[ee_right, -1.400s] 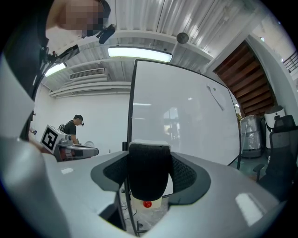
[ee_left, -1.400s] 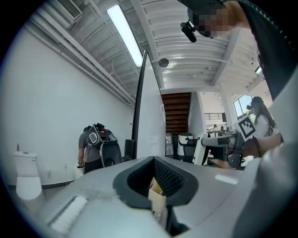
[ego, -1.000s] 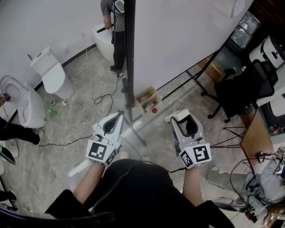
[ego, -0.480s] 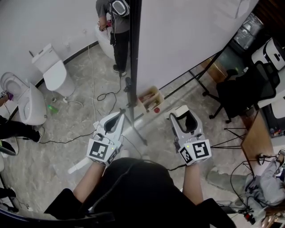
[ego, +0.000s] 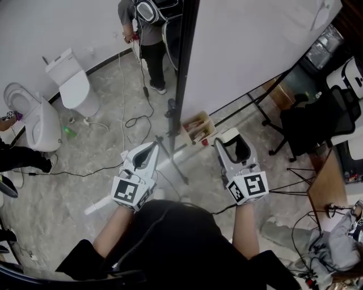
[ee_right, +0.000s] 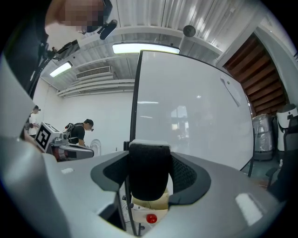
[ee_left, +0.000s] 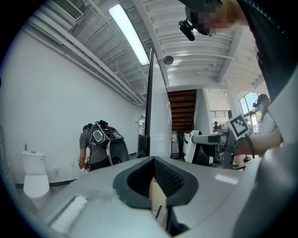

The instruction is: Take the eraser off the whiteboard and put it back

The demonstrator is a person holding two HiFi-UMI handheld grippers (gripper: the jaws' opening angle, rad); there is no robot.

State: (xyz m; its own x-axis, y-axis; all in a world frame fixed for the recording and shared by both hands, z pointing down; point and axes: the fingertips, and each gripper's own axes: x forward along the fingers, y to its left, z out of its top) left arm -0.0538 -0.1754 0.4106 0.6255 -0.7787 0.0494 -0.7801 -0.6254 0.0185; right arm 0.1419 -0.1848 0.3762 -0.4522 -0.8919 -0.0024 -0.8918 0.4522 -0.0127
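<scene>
The eraser (ee_right: 149,172), black felt with a white back, sits between the jaws of my right gripper (ee_right: 150,186), which is shut on it. In the head view the eraser (ego: 229,136) shows at the tip of the right gripper (ego: 233,144), just short of the whiteboard (ego: 255,51). The whiteboard (ee_right: 195,116) fills the right gripper view, with its black side frame (ee_right: 135,102) straight ahead. My left gripper (ego: 148,152) is held level beside it, jaws drawn to a point with nothing in them, aimed past the board's edge (ee_left: 149,102).
A wooden box (ego: 197,127) of markers and a red object (ego: 204,143) sit at the board's foot, among the stand's legs (ego: 170,158). Two toilets (ego: 74,85) and floor cables (ego: 130,122) lie to the left. A person with a backpack (ego: 147,17) stands beyond. An office chair (ego: 317,119) is at right.
My right gripper has moved a little forward toward the whiteboard with the eraser still in it. The left gripper has stayed put.
</scene>
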